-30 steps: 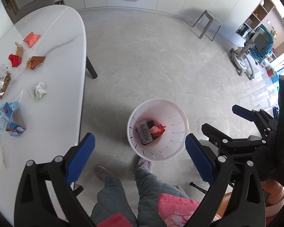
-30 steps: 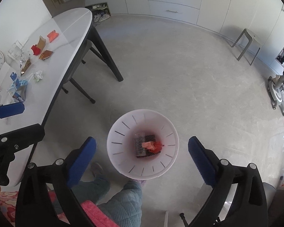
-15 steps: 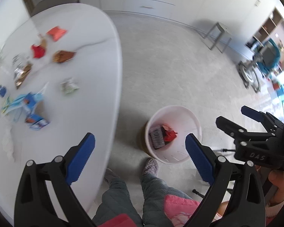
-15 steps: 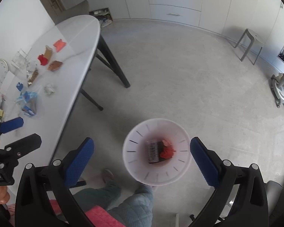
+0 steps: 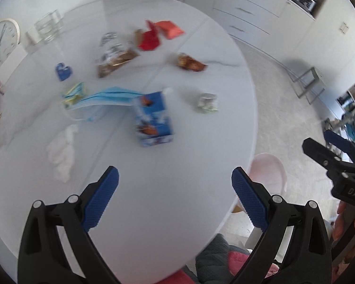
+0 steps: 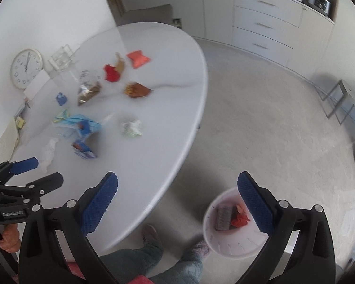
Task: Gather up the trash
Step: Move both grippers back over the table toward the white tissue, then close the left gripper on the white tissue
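**Both grippers empty above a littered table**

White oval table (image 5: 189,213) carries the scattered trash. White bin (image 6: 234,243) stands on the floor just beside the table's edge, with a dark packet and red scrap inside. Left gripper (image 5: 175,187) hangs over the table's near end, fingers wide, holding nothing. Right gripper (image 6: 177,189) sits between table edge and bin, fingers wide, empty. Blue carton (image 5: 153,118) lies mid-table, touching a blue face mask (image 5: 106,99). Crumpled white wrapper (image 5: 208,103) lies near the carton; brown wrapper (image 5: 190,62) and red wrapper (image 5: 150,40) lie farther back.
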`<state>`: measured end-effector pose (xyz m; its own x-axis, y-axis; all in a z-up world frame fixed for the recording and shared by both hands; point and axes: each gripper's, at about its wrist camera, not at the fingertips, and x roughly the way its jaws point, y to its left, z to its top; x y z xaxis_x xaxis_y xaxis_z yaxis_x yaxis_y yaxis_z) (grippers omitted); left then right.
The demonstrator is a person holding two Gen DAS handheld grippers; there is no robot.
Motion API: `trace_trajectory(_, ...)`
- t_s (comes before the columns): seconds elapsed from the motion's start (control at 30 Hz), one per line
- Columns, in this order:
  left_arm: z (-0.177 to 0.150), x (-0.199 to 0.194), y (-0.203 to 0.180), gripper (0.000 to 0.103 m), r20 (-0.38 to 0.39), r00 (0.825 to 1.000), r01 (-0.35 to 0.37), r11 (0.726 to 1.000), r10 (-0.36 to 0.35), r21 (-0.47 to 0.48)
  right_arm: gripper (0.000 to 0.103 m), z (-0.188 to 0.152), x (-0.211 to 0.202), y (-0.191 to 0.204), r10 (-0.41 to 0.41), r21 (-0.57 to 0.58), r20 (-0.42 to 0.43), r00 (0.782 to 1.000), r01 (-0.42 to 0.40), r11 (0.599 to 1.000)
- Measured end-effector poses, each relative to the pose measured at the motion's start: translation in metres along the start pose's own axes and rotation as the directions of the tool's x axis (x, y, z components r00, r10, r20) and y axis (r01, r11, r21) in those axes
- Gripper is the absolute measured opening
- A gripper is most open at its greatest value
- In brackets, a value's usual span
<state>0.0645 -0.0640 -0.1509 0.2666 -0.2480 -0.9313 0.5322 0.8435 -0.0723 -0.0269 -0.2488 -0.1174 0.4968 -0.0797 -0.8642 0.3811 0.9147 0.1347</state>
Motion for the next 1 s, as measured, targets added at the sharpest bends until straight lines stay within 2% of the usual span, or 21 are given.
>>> trace_trajectory(0.17, 0.003, 0.004, 0.062, 0.092, 0.001, 1.000, -0.028, 0.996, 0.028, -0.079, 0.101, 0.018, 0.012, 0.054, 0.038, -0.055, 0.018, 0.999, -0.037, 0.998)
trace_trajectory(0.33, 0.004, 0.014, 0.115, 0.092, 0.001, 0.999, -0.043, 0.988, 0.044, -0.148, 0.101, 0.029, 0.031, 0.094, 0.093, -0.039, 0.002, 0.996, -0.092, 0.995)
trace_trajectory(0.43, 0.003, 0.030, 0.146, 0.092, -0.018, 0.998, -0.067, 0.981, 0.065, -0.181, 0.101, 0.031, 0.048, 0.115, 0.090, -0.036, -0.021, 0.996, -0.091, 0.995)
trace_trajectory(0.57, 0.003, 0.055, 0.171, 0.092, -0.062, 0.996, -0.070, 0.974, 0.058, -0.217, 0.101, 0.032, 0.072, 0.138, 0.066, -0.044, -0.061, 0.996, -0.068, 0.997)
trace_trajectory(0.77, 0.008, 0.088, 0.187, 0.091, -0.094, 0.992, -0.102, 0.976, 0.085, -0.194, 0.101, 0.028, 0.096, 0.154, 0.027, -0.047, -0.107, 0.994, -0.033, 0.998)
trace_trajectory(0.8, 0.009, 0.090, 0.188, 0.089, -0.099, 0.992, -0.101, 0.976, 0.083, -0.193, 0.101, 0.027, 0.098, 0.155, 0.022, -0.045, -0.112, 0.993, -0.028, 0.999)
trace_trajectory(0.9, 0.011, 0.101, 0.194, 0.069, -0.127, 0.990, -0.092, 0.974, 0.067, -0.206, 0.101, 0.026, 0.105, 0.154, 0.008, -0.030, -0.124, 0.992, -0.011, 0.999)
trace_trajectory(0.93, 0.011, 0.104, 0.197, 0.057, -0.134, 0.990, -0.080, 0.974, 0.052, -0.213, 0.101, 0.027, 0.107, 0.154, 0.005, -0.024, -0.128, 0.992, -0.008, 1.000)
trace_trajectory(1.0, 0.014, 0.103, 0.199, 0.039, -0.123, 0.990, -0.090, 0.974, 0.065, -0.209, 0.101, 0.028, 0.112, 0.153, 0.000, -0.013, -0.132, 0.991, -0.002, 1.000)
